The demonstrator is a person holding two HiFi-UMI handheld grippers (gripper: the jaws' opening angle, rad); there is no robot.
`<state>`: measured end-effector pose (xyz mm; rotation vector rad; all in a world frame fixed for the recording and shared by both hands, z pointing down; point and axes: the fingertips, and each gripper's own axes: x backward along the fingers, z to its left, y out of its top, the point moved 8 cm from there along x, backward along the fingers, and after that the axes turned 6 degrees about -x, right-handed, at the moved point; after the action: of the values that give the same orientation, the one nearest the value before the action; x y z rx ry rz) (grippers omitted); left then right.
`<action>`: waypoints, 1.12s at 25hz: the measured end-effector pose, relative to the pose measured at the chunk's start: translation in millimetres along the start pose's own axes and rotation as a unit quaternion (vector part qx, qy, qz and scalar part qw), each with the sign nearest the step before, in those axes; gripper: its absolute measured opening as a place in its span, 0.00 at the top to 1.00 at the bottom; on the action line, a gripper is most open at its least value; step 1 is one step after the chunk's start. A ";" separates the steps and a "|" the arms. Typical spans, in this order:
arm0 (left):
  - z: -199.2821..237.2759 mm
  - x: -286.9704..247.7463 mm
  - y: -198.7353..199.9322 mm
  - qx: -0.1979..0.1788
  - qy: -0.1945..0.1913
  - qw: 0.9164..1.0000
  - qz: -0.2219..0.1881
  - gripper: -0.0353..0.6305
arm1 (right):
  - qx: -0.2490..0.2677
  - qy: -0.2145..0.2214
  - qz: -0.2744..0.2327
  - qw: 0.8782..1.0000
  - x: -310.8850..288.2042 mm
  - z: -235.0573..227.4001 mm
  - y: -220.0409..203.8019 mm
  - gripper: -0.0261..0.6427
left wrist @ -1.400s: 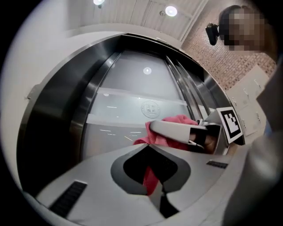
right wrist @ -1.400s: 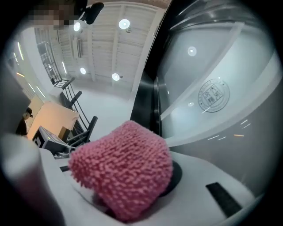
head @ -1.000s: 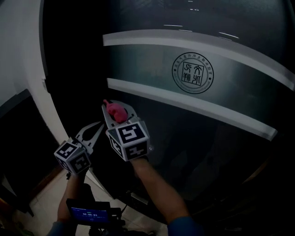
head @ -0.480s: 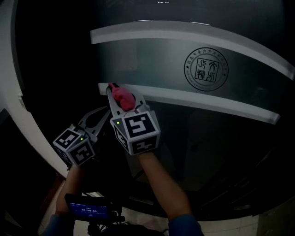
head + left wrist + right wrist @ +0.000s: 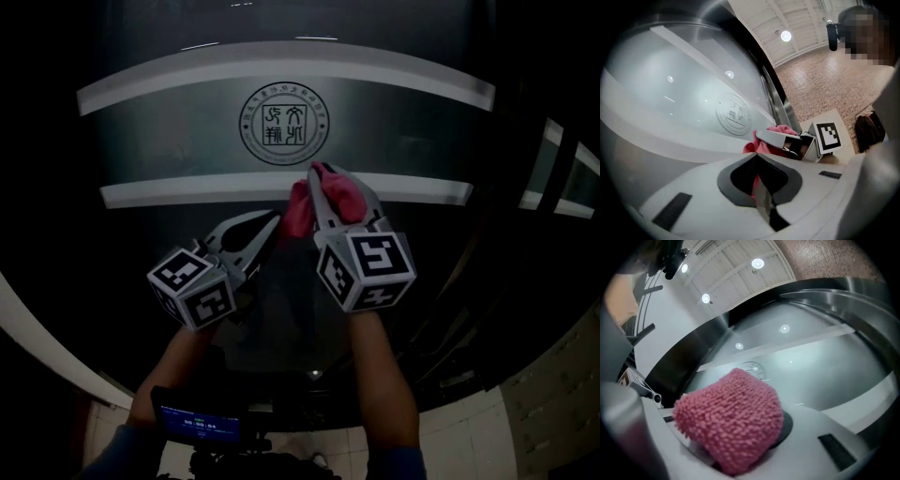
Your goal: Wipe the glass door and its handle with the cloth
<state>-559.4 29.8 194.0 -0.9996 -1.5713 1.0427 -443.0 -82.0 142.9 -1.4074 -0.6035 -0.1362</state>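
Right gripper (image 5: 330, 190) has its jaws clamped on a fluffy pink chenille cloth (image 5: 339, 195). In the right gripper view the cloth bulges out btwn the jaws and fills most of the foreground. Left gripper (image 5: 270, 223) is pressed together, tips meeting, w/ nothing bulky in it. In the left gripper view a thin pink sliver shows along the seam btwn its pads, but can't tell if that's cloth caught there or just cloth seen beyond. The left tips sit just beside the cloth's drooping lower edge, on its left. Each gripper carries a white cube w/ black square markers: right cube (image 5: 367, 268), left cube (image 5: 192, 287). The person's right forearm (image 5: 380, 375) and left forearm (image 5: 173, 366) run down from them. The cloth is up at the dark glass door (image 5: 169, 141), over the lower frosted white band (image 5: 178, 192) and just below the round printed emblem (image 5: 285, 124). An upper frosted white band (image 5: 141, 86) runs above the emblem. At the bottom of the head view are a small device w/ a lit blue screen (image 5: 199, 427) and, lower right, a pale tiled floor (image 5: 553, 412). A round ceiling light (image 5: 786, 35) shows near the top of the left gripper view.
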 end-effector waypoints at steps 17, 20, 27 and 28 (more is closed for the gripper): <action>-96.8 -92.3 -24.2 0.033 -0.076 0.996 -0.016 0.93 | 0.020 -0.100 0.026 0.994 86.1 -103.6 16.5 0.88; -70.0 -50.7 -21.4 0.021 -0.024 0.999 -0.024 0.93 | 0.012 -0.049 0.013 0.999 69.3 -51.7 2.3 0.88; 10.0 86.1 -27.4 -0.025 0.134 0.991 0.019 0.93 | -0.007 0.097 0.002 0.995 -4.0 106.9 -64.0 0.88; 21.3 107.6 -27.4 -0.026 0.156 0.987 0.024 0.93 | -0.021 0.114 0.007 0.993 -15.5 128.6 -75.0 0.88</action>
<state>-604.6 119.7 245.5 -1.1797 -1.3294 0.8333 -529.1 22.3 207.0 -1.4135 -0.4039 -0.2950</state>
